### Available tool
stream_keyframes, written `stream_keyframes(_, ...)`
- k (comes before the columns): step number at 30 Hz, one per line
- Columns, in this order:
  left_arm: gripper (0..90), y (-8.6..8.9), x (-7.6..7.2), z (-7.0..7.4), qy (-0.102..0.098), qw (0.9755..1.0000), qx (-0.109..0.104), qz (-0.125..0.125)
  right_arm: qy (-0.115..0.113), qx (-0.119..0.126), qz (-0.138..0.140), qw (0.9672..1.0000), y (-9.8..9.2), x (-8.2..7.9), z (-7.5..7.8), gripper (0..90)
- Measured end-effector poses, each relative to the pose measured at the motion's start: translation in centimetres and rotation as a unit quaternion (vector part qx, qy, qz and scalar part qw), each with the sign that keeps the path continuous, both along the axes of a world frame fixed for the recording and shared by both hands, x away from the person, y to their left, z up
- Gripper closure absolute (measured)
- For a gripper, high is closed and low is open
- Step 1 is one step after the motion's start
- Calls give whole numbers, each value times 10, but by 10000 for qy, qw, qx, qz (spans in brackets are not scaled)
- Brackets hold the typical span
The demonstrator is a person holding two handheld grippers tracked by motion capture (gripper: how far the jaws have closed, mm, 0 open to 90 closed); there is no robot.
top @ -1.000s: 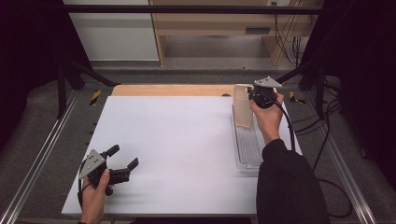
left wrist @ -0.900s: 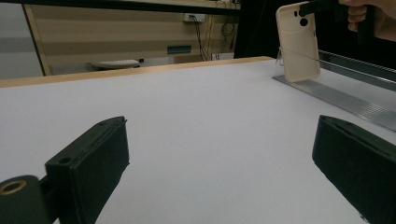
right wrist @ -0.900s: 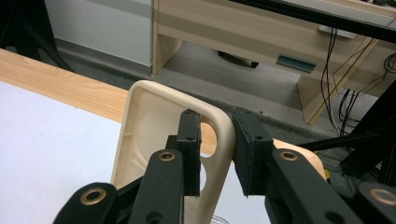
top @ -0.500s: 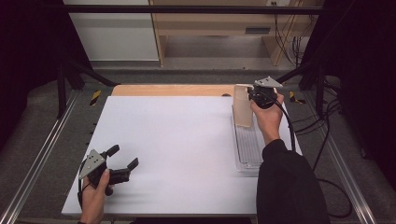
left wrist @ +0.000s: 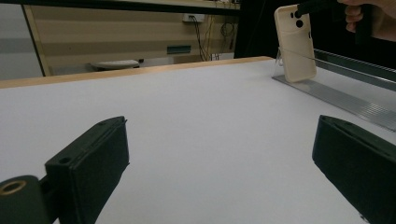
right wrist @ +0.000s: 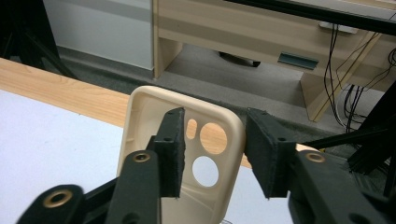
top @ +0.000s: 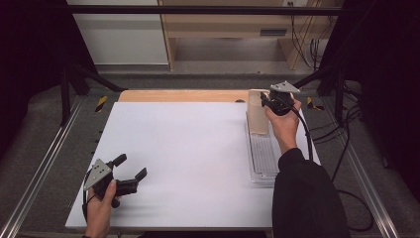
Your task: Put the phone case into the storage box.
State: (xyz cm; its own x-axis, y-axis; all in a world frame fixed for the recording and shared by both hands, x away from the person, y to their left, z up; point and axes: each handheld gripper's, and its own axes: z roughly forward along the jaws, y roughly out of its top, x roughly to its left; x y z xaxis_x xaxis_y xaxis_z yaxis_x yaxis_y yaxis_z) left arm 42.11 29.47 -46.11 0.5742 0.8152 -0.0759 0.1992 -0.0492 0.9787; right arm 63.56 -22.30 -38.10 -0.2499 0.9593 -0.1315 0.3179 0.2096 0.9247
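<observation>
Because the cream phone case leans upright at the far end of the clear tray, the right gripper has just been opening around its top corner, jaws narrowly apart. Idle near the table's front edge, the left gripper gapes wide, empty.

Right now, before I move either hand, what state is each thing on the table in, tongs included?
Beige phone case: upright, leaning in the rack, its top edge between the right jaws.
Clear plastic rack: flat on the white table top, right side.
Right tongs: jaws have just been opening; a gap shows at the right pad, no visible squeeze on the case.
Left tongs: wide open, nothing between the jaws, low over the near-left table.
</observation>
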Motion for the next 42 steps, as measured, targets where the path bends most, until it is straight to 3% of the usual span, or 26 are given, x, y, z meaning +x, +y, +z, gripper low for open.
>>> stream_keyframes(8,35,1,0,0,0,10000,11,-1,-26,58,-41,10000,0,0,1,499)
stream_keyframes(42,34,1,0,0,-2,10000,17,-1,85,320,48,9994,4,-9,10,352)
